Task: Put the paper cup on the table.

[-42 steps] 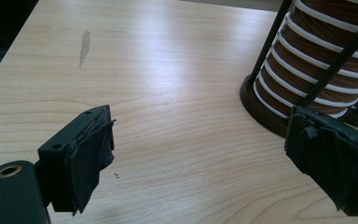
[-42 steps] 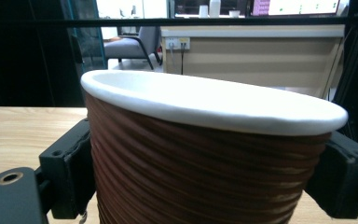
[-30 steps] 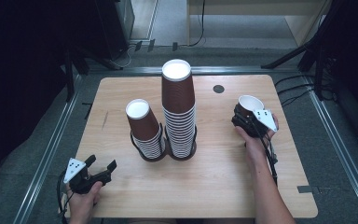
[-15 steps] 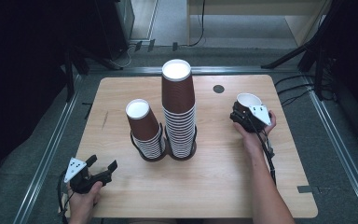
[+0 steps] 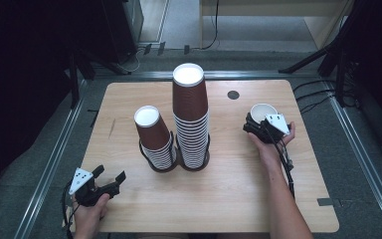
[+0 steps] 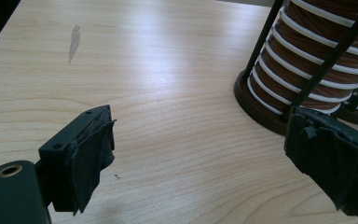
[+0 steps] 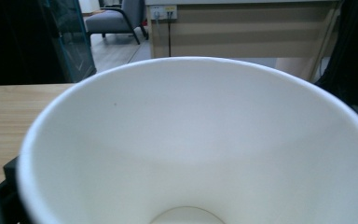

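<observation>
Two stacks of brown paper cups w/ white rims stood mid-table, each upside down in a dark round-based wire holder. Taller stack [image 5: 191, 117] sat to the right, upright, white base of its top cup facing up. Shorter stack [image 5: 155, 138] just beside it on the left, leaning a bit toward the left. Holders' bases touching or nearly so; couldn't tell which.

Single cup [image 5: 263, 112] at the table's right side, mouth up, white inside, empty, held at the right gripper [image 5: 257, 127]. White interior [image 7: 200, 149] and round bottom seen close up from the right gripper view.
</observation>
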A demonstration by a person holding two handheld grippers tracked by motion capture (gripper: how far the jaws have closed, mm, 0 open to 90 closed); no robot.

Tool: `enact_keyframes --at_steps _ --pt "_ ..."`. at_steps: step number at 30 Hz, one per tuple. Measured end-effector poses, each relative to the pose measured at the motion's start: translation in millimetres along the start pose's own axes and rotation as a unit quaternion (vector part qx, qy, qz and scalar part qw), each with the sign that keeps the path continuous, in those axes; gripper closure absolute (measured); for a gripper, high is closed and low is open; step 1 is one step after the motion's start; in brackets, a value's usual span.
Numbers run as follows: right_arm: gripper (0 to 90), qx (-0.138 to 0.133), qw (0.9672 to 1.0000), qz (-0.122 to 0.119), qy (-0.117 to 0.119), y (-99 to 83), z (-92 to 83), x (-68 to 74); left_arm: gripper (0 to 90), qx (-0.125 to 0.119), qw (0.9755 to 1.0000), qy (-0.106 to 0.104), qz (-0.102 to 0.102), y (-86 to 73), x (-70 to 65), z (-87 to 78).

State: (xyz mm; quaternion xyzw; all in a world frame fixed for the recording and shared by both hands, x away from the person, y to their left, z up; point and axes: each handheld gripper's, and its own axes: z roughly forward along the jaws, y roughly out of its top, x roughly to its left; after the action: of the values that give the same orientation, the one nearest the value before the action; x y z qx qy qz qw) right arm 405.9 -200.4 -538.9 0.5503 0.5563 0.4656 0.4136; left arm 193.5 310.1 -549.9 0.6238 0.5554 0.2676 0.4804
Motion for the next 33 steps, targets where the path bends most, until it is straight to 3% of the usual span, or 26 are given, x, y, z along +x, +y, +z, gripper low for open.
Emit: enact_keyframes --at_steps 6,14,16,20,25,33 --pt "0.0 0.001 0.9998 -0.01 0.017 1.3 -6.5 3.8 8.5 0.0 1.0 -0.001 -0.001 0.1 0.4 -0.1" --pt "0.0 0.021 0.9988 0.005 0.044 5.0 -15.4 0.6 8.5 -0.001 1.0 -0.001 -0.002 0.2 0.6 -0.3" --pt "0.0 0.023 0.9989 0.006 0.041 5.2 -18.0 -1.0 8.5 -0.001 1.0 -0.001 -0.002 0.2 0.7 -0.3" --pt "0.0 0.03 0.9974 0.03 0.057 5.2 -25.0 -5.5 8.5 -0.001 1.0 -0.001 -0.002 0.2 0.6 -0.2" --pt "0.0 0.036 0.9978 0.017 0.052 2.1 -33.5 -8.0 8.5 -0.001 1.0 -0.001 -0.003 0.3 0.5 -0.3" --pt "0.0 0.025 0.9976 0.02 0.062 -1.5 -52.1 -16.9 8.5 -0.001 1.0 0.0 -0.003 0.3 0.6 -0.5"
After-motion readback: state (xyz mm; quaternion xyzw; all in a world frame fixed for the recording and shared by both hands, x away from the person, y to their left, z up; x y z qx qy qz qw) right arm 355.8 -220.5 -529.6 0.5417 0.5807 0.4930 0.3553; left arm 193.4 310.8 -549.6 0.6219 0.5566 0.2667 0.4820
